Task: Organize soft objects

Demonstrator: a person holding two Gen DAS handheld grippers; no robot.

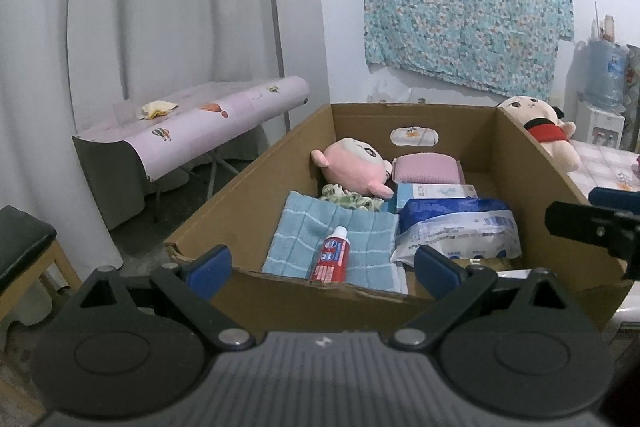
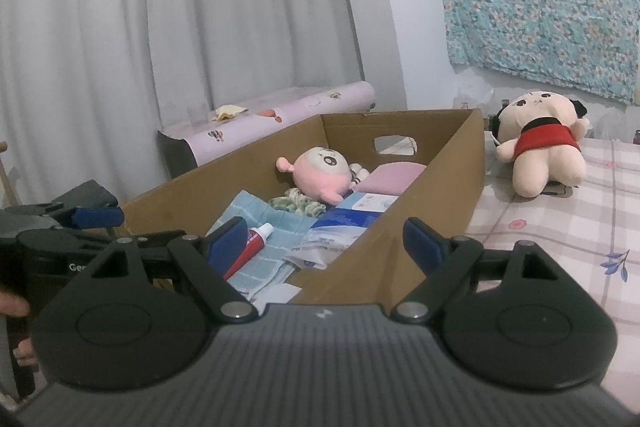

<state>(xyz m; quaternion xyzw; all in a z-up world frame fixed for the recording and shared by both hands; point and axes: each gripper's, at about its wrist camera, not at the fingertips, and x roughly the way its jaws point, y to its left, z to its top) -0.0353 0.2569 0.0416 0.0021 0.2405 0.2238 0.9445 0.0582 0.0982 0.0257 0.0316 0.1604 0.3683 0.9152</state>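
nearby, a red-shirted doll [image 2: 540, 151] lies outside the cardboard box [image 2: 448, 187].

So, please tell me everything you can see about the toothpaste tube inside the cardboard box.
The toothpaste tube is small, mostly red with blue and white print and a white screw cap. It looks like soft plastic, capped and not squeezed flat. It lies on its side near the front of the cardboard box, cap pointing toward the back. It rests on the light blue striped towel, beside a blue and white plastic pack. No tongs touch it.
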